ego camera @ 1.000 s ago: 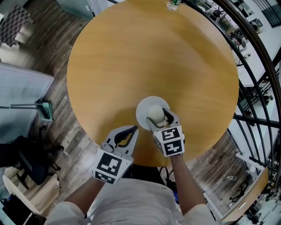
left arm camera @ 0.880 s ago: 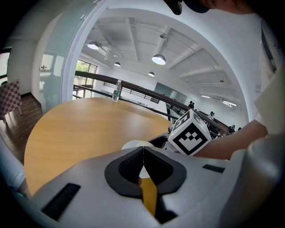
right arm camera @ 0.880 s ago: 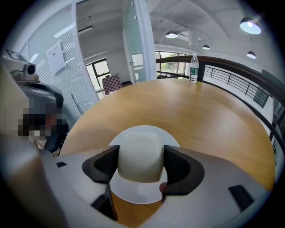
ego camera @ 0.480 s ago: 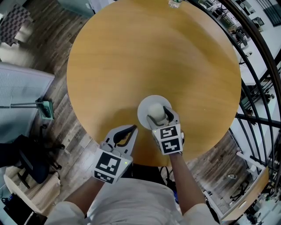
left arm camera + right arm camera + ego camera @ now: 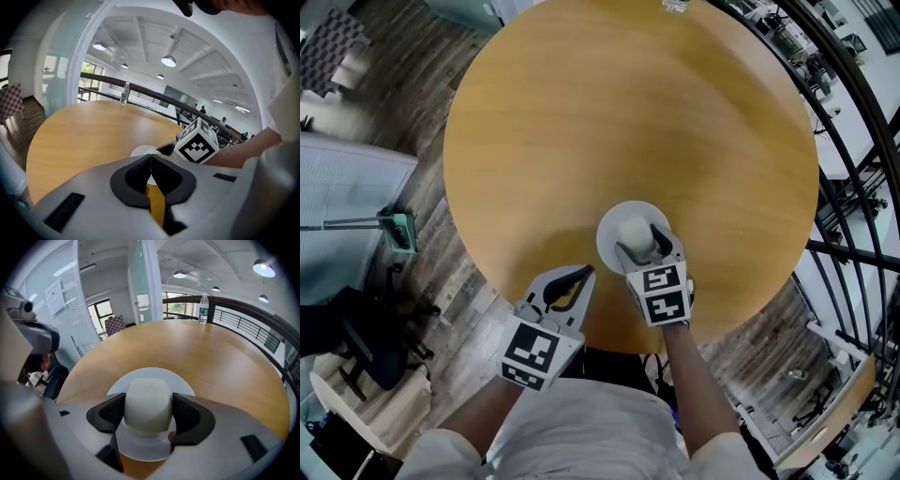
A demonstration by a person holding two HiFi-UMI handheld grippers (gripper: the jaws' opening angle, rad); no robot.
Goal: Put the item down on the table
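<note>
A white rounded item (image 5: 634, 231), shaped like an upturned cup, is over a white plate (image 5: 609, 229) near the front edge of the round wooden table (image 5: 628, 112). My right gripper (image 5: 641, 243) is shut on it, one dark pad on each side. In the right gripper view the item (image 5: 147, 394) fills the gap of the right gripper (image 5: 148, 406) above the plate (image 5: 150, 375); whether it rests on the plate I cannot tell. My left gripper (image 5: 584, 273) is shut and empty at the table's front edge, left of the plate. Its jaws meet in the left gripper (image 5: 151, 161) view.
A clear water bottle (image 5: 203, 308) stands at the table's far edge by a dark railing (image 5: 853, 131). Wooden floor, a grey sofa (image 5: 342, 197) and a dark chair (image 5: 356, 342) lie to the left of the table.
Almost nothing: the view drifts slightly, and the right gripper stays shut on the white item over the plate. The left gripper holds its place.
</note>
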